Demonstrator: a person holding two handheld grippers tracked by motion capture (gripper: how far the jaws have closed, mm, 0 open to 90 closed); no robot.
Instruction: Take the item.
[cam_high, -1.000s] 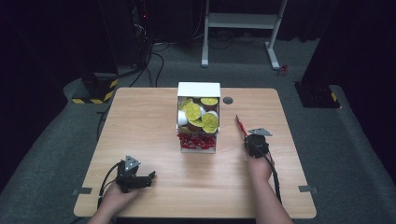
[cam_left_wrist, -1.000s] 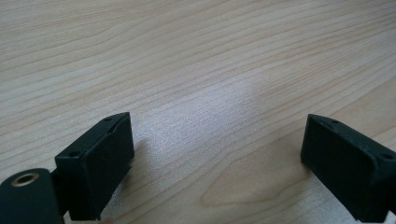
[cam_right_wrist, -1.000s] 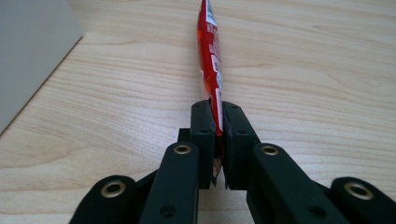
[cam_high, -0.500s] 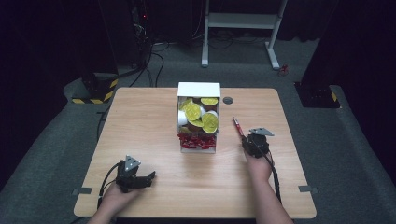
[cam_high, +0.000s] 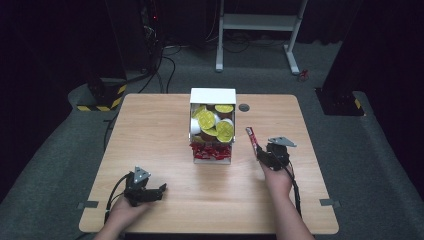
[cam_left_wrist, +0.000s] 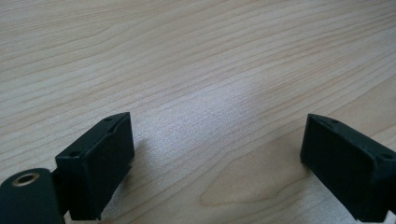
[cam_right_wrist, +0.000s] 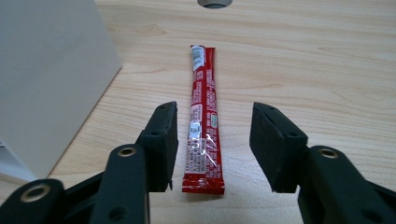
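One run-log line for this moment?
right tongs: just opened, astride red sachet lying on table | left tongs: open, nothing between

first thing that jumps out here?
The white box mid-table, packed with yellow-lidded cups at the back and red sachets at the front. Next, the red stick sachet lying flat on the wood to the box's right, between the jaws of the right hand-held gripper, which have just been opening and do not touch it.

Red stick packet w/ white label patches, white box, yellow-lidded cups, pale woodgrain table.
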